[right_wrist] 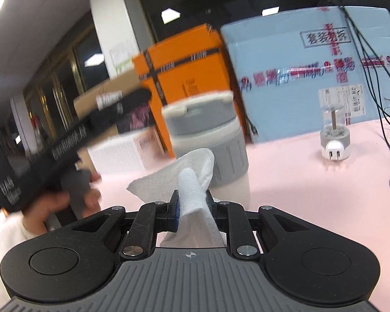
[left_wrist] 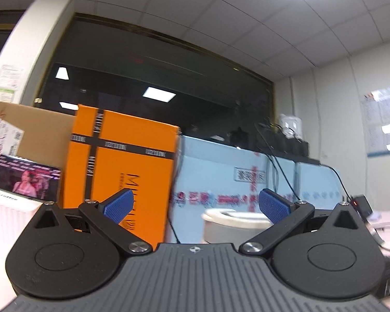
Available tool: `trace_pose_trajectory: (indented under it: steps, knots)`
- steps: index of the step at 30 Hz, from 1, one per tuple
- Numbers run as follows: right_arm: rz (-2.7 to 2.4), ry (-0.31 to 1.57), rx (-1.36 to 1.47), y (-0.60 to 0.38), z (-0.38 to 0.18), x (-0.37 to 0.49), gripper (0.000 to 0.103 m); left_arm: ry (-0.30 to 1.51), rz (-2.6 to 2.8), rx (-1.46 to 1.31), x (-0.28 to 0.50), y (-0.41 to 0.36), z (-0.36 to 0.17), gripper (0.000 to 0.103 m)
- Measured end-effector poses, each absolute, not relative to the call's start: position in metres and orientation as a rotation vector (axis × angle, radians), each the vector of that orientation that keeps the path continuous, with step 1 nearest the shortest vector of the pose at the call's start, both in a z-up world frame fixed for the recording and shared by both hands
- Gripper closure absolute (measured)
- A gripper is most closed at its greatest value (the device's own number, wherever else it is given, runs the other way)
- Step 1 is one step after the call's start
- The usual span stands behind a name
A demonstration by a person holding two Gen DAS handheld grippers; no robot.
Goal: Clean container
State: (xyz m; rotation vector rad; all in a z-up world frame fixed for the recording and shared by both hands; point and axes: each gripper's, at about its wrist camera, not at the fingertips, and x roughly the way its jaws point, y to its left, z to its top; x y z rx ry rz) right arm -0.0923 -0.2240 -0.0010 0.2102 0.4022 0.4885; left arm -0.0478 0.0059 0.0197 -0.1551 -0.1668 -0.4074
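A white container with a grey lid and grey band (right_wrist: 208, 137) stands upright on the pink table (right_wrist: 312, 195) in the right wrist view. My right gripper (right_wrist: 192, 202) is shut on a white paper towel (right_wrist: 192, 179), just in front of the container. In the left wrist view only the container's rim (left_wrist: 234, 221) shows, low between the fingers. My left gripper (left_wrist: 195, 205) is open with nothing between its blue pads (left_wrist: 273, 205). The left gripper's black body (right_wrist: 65, 140) and a hand (right_wrist: 62, 200) appear at the left of the right wrist view.
An orange box (left_wrist: 122, 161) and a light blue box (left_wrist: 236, 176) stand behind the container. A brown carton (left_wrist: 31, 135) and a white box (right_wrist: 124, 153) lie further left. A small clear jar on a white plug base (right_wrist: 335, 135) stands right, with black cables (right_wrist: 387, 119) beside it.
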Motion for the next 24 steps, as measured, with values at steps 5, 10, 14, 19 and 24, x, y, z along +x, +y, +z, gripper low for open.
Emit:
trace_pose_trajectory:
  steps: [5,10,14,19,24]
  knots:
    - [0.457,0.507,0.043,-0.207,-0.011,-0.089,0.070,-0.169,-0.365,-0.202,-0.045,0.015,0.020,0.000]
    - [0.453,0.495,-0.060,-0.199,-0.003,-0.097,0.022,-0.173,-0.330,-0.223,-0.044,0.020,0.020,0.000]
    - [0.457,0.416,-0.074,-0.203,0.013,-0.104,0.007,-0.184,-0.297,-0.244,-0.043,0.022,0.019,0.000]
    - [0.402,0.210,-0.020,-0.218,0.036,-0.113,0.000,-0.248,-0.226,-0.261,-0.044,0.022,0.015,0.000]
    - [0.293,-0.013,0.022,-0.235,0.043,-0.106,0.000,-0.287,-0.142,-0.274,-0.043,0.025,0.015,0.000]
